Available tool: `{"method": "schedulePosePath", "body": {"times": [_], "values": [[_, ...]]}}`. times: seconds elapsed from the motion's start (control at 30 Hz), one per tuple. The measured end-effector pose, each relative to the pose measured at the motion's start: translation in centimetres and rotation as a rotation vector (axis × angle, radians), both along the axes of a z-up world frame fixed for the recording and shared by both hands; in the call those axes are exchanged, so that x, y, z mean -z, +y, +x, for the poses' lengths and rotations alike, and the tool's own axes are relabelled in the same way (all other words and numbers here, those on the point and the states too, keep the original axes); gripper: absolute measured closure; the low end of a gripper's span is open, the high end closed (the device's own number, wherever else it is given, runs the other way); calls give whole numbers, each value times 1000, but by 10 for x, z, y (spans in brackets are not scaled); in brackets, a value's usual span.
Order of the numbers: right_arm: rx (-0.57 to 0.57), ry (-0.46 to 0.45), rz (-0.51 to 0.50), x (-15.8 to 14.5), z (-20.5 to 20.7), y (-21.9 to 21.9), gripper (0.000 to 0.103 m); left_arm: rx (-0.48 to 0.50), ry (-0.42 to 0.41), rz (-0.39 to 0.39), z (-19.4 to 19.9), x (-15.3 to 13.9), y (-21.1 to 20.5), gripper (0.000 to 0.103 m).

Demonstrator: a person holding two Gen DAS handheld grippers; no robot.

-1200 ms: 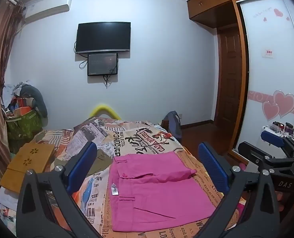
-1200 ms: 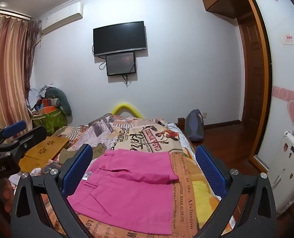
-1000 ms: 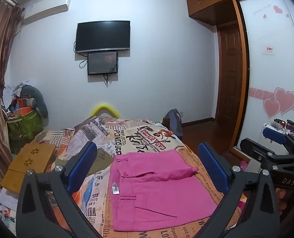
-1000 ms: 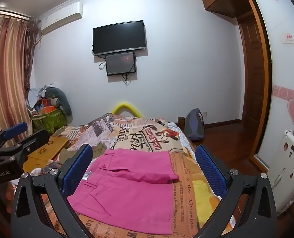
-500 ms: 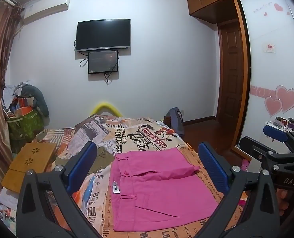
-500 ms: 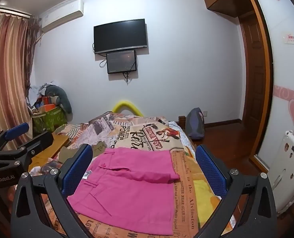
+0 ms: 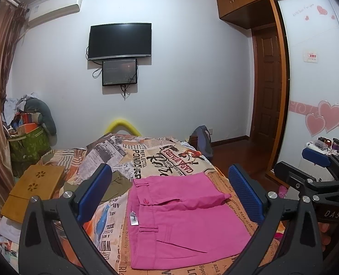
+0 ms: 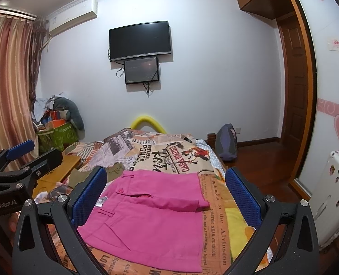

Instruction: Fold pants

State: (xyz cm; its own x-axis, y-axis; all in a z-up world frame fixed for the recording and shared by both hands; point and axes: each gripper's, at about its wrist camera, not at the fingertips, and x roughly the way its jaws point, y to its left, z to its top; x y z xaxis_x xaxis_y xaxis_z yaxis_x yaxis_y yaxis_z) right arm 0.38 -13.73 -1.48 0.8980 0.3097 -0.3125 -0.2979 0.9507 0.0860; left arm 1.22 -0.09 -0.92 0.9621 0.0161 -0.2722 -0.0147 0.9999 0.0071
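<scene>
The fingers (image 7: pixel 95 192) of the left gripper (image 7: pixel 169 193) are spread wide and hold nothing, one blue pad at lower left of the frame and the other at lower right, with the pants (image 7: pixel 181 220) lying between them in the lower centre. The right gripper (image 8: pixel 166 194) is likewise spread and empty in its own view, its pads flanking the same pants (image 8: pixel 151 215). The pink pants lie folded into a compact rectangle on the bed (image 7: pixel 146 158), waistband toward the left of the frame, a white tag (image 7: pixel 133 218) showing at the left edge and an upper fold layer across the far half. The bed cover is a newspaper print. An olive garment (image 7: pixel 116 183) lies just left of the pants, and a wooden tray (image 7: pixel 34 188) sits at far left. A TV (image 7: pixel 120 40) hangs on the back wall, upper centre.
</scene>
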Motion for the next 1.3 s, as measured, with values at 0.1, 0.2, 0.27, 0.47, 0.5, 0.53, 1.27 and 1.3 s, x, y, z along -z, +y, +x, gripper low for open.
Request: {"method": "schedulePosePath", "body": {"times": [0.1,0.2,0.27,0.47,0.5,0.53,1.27,1.3], "values": [[-3,1,1,0,0,1,0,-3,-1,0,0,0,1,0],[-8,-2,-1,-1,0,3,0,-6,-3,1,1,-1,2,0],[-9,-3,-3,-2,0,3,0,-6,-3,1,1,0,2,0],[-12,-8,-7,-4,-1,4,0,-11,-2,-4,3,1,2,0],[-12,-8,-6,-4,-1,4,0,-11,-2,-6,3,1,3,0],[-12,-9,-5,-4,-1,4,0,-10,-2,-7,3,1,4,0],[-10,-12,-6,-4,-1,6,0,-10,-14,2,0,1,4,0],[-10,-13,-7,-5,-1,6,0,-10,-15,2,0,1,4,0]]}}
